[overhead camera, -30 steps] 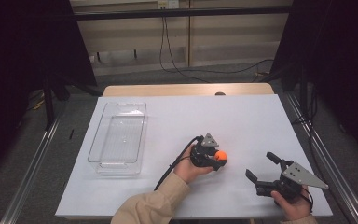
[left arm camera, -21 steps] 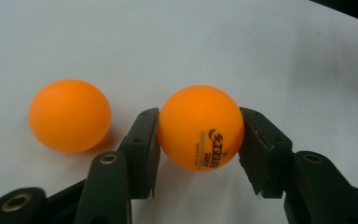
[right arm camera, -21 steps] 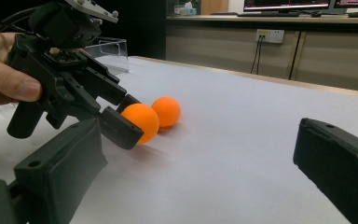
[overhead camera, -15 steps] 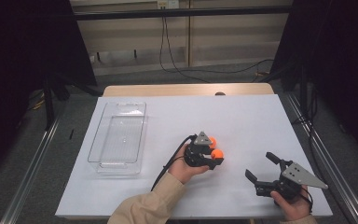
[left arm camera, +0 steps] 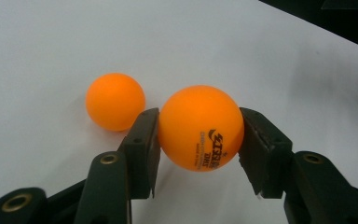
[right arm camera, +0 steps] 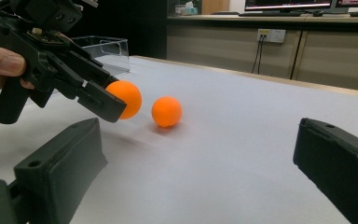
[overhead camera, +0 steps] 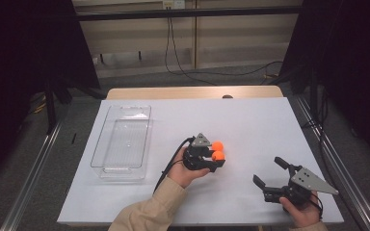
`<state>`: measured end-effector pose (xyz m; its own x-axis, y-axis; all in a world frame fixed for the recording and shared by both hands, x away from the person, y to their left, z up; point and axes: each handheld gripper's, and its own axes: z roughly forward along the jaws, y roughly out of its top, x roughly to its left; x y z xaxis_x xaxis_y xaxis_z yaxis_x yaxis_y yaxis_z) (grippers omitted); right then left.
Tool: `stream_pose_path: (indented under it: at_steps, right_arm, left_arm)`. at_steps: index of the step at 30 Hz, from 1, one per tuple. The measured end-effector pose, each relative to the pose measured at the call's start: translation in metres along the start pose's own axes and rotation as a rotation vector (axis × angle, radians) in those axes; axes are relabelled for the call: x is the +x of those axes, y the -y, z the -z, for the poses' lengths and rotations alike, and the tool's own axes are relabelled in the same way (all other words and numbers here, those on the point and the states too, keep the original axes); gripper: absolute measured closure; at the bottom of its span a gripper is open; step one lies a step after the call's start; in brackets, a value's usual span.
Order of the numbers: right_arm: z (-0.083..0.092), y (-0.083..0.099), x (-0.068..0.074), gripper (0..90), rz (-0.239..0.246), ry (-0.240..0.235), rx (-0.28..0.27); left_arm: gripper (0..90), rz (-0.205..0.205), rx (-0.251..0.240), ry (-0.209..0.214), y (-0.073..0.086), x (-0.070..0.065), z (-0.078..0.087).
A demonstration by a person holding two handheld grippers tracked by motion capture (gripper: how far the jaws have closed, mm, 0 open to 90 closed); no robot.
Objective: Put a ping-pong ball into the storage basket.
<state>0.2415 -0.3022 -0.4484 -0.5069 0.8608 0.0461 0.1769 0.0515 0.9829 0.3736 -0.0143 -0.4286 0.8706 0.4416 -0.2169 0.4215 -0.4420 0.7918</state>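
Orange ball with dark print [left arm camera: 200, 127], pinched at its two sides between the black jaws of the left gripper [overhead camera: 211, 160], both pads pressed flat against it. Lifted clear of the white table [overhead camera: 250, 125], as seen in the right gripper view, with a soft shadow on the sheet beneath. Held over the middle of the table, a little toward the person's edge. Second orange ball [left arm camera: 115, 101], plain on the side that shows, resting on the table just beyond and beside the held one, close to one jaw in the left gripper view; whether touching it, impossible to tell. Left hand [overhead camera: 185, 169] wrapped round the gripper's body, tan sleeve [overhead camera: 149, 209] behind it, black cable trailing back along the forearm. Right gripper [overhead camera: 272, 176] low near the person's edge of the table, well apart to the right, jaws spread wide with nothing between them, pointed toward the two balls. Clear plastic tray [overhead camera: 121, 142] standing on the left part of the table, well apart from both balls.
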Motion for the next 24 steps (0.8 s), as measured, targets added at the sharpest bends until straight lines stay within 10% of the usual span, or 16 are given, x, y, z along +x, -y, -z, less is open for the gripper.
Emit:
stream_pose_path:
  at_steps: [24]
  right_arm:
    - [-0.001, 0.0, 0.001, 1.3, 0.001, -0.003, 0.002]
  left_arm:
    - [50.8, 0.019, -0.007, -0.025, 0.005, 0.005, 0.019]
